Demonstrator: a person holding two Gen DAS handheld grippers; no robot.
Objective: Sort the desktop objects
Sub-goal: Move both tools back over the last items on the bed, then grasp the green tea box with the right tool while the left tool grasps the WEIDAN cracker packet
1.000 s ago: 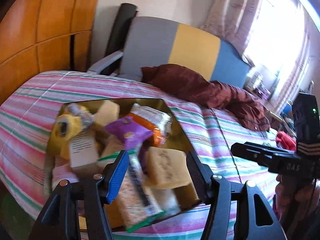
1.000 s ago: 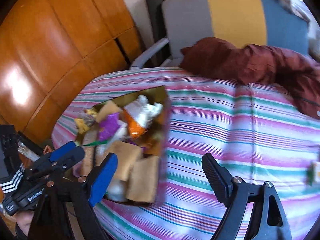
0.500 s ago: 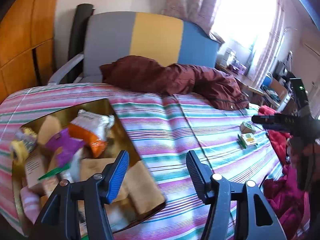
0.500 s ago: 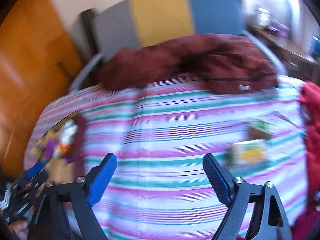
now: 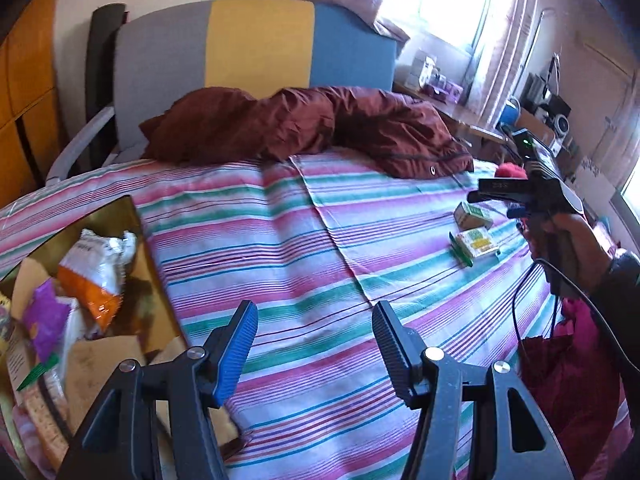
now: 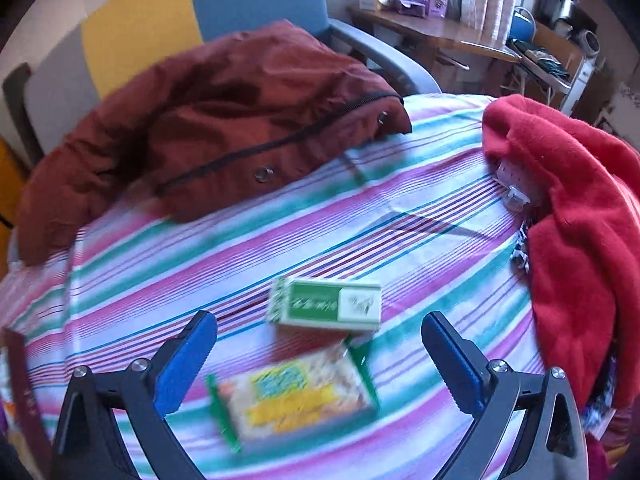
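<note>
A green-and-white box (image 6: 326, 306) and a green-edged yellow snack packet (image 6: 296, 394) lie on the striped cloth (image 6: 200, 264). My right gripper (image 6: 318, 346) is open and empty, hovering with both between and ahead of its fingers. In the left wrist view the box (image 5: 474, 216) and packet (image 5: 476, 243) lie at the right, under the right gripper's body (image 5: 520, 192). My left gripper (image 5: 314, 326) is open and empty over bare cloth. A gold tray (image 5: 154, 280) at the left holds an orange-white bag (image 5: 96, 272), a purple packet (image 5: 44, 316) and several other snacks.
A maroon jacket (image 5: 304, 124) lies across the back of the cloth. A red fleece (image 6: 572, 232) is piled at the right edge. A grey, yellow and blue chair (image 5: 256, 44) stands behind. A cluttered desk (image 6: 432, 28) is at the far right.
Both grippers swung right, away from the tray. The right gripper now hovers over the box and packet, which have come close. Both stayed open.
</note>
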